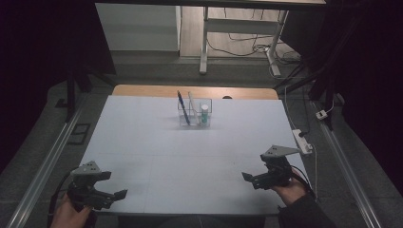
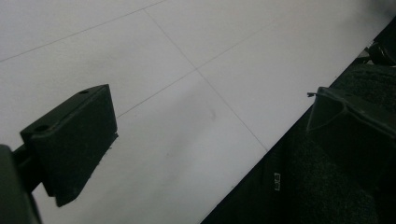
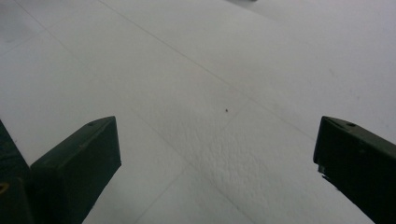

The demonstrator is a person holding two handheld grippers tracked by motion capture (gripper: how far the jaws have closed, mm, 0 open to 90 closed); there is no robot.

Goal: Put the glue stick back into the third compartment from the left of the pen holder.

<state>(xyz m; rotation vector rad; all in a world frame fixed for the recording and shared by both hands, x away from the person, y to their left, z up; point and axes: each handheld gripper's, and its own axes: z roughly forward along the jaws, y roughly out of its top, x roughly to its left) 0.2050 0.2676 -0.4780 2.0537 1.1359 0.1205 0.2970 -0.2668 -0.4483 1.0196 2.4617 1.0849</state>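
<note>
A clear holder (image 1: 195, 114) stands at the back middle of the white table (image 1: 190, 156). In it are a blue pen (image 1: 183, 107), a pale stick (image 1: 192, 106) and a small white bottle with a green top (image 1: 204, 114). My left gripper (image 1: 115, 185) is held low at the table's front left corner, open, with nothing between its jaws. In the left gripper view the left gripper (image 2: 210, 126) spans the table's front edge. My right gripper (image 1: 250, 181) hovers at the front right, also open and empty. The right gripper view has the right gripper (image 3: 217, 158) over bare white surface.
A white power strip (image 1: 302, 141) lies off the table's right edge with cables trailing back. Metal rails (image 1: 45, 166) run along both sides. A wooden strip (image 1: 142, 90) borders the far edge, and white desk legs (image 1: 204, 42) stand beyond.
</note>
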